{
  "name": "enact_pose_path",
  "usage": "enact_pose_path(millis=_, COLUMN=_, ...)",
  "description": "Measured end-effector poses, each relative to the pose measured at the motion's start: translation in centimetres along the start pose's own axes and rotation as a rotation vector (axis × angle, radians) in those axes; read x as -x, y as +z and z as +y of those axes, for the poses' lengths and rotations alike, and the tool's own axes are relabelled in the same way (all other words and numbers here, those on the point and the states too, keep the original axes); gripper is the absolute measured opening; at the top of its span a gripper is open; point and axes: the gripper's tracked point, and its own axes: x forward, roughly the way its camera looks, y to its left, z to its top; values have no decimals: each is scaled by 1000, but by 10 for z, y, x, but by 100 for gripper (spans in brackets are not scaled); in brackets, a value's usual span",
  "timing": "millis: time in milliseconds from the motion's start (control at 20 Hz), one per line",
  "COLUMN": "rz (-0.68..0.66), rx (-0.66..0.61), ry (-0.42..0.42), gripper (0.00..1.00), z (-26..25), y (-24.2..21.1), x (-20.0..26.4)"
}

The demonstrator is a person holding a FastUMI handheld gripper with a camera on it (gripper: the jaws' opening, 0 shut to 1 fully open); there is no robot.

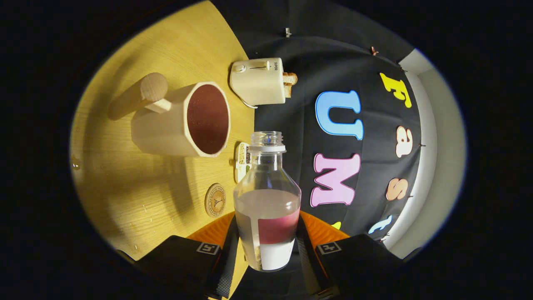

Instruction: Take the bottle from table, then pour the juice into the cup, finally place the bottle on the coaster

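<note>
Wooden worktop [137, 187] carries the cup [183, 121] and coaster [215, 200]; the gripper [268, 246] is clamped on the uncapped bottle [267, 200], both fingers pressing its sides.

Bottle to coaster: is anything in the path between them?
Nothing visible. The gripper is shut on the bottle, and the coaster lies bare on the table just beside it; the cup sits farther off.

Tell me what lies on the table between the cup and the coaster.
Bare wood: in the gripper view, nothing sits between the cup and the coaster. The gripper is shut on the bottle.
</note>
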Motion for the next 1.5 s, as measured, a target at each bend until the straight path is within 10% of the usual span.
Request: enact_pose_path(millis=1500, rz=-77, rx=259, ry=-54, gripper=69, z=-11, y=3, x=-7)
